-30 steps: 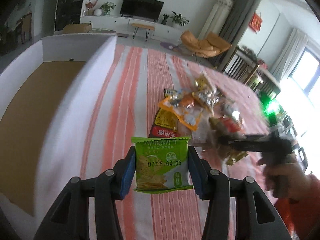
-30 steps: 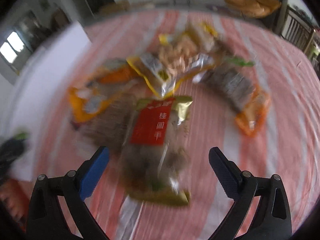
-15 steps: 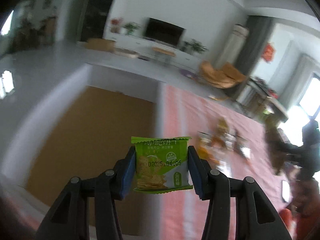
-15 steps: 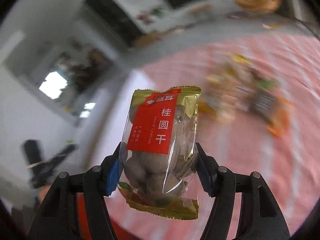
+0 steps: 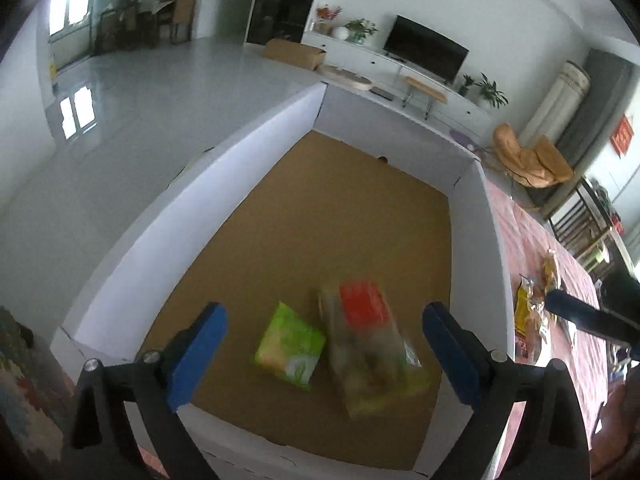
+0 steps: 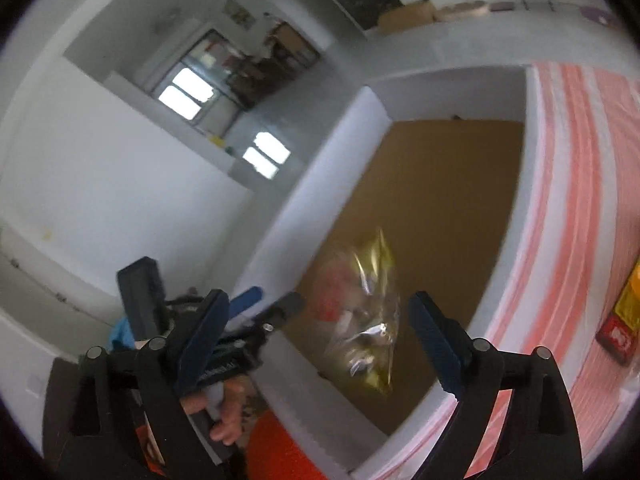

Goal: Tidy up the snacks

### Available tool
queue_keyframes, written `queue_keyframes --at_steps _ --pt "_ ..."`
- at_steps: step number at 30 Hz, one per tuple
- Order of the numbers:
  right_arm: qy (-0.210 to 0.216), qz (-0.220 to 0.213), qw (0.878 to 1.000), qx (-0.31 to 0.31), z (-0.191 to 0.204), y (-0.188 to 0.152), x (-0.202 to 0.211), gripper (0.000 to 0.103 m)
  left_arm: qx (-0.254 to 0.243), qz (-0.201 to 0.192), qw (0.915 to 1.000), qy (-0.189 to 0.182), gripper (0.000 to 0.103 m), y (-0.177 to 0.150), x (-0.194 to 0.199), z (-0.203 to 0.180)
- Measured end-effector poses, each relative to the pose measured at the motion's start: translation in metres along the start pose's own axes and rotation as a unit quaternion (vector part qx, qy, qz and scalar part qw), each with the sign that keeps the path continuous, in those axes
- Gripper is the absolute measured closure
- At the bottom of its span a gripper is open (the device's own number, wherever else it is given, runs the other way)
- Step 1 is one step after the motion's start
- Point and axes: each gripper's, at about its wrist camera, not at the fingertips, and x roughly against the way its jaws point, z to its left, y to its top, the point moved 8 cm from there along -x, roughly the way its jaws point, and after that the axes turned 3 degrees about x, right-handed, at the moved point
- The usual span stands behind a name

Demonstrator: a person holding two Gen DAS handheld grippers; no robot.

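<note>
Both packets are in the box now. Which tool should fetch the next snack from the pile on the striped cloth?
Right, probably. The right tool hangs open beside the striped cloth; the left tool, also open, hangs over the box, farther from the pile.

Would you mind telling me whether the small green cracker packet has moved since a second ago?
Yes. It has left the left hand-held gripper, whose jaws have just opened, and lies in the white box, beside the red-labelled bag.

The box (image 5: 472,240) has white walls and a brown cardboard floor. In it lie a green packet (image 5: 290,346) and a clear bag (image 5: 372,348) with a red label and gold ends. The tablecloth (image 6: 576,200) is striped pink and white; the pads (image 5: 196,354) are blue.
</note>
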Motion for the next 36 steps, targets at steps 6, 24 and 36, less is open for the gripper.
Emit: queue_keyframes --at_steps 6,24,36 --pt "-0.104 -0.064 0.992 0.035 -0.052 -0.025 0.067 0.008 -0.007 -0.033 0.9991 -0.027 0.006 -0.011 0.013 -0.03" --pt "-0.47 -0.105 0.875 -0.055 -0.341 -0.201 0.296 0.008 -0.225 0.08 0.9585 -0.156 0.002 -0.178 -0.063 -0.343" --pt "-0.448 -0.094 0.886 -0.076 -0.331 -0.238 0.296 0.004 -0.234 0.051 0.9679 -0.074 0.002 -0.186 -0.143 -0.318"
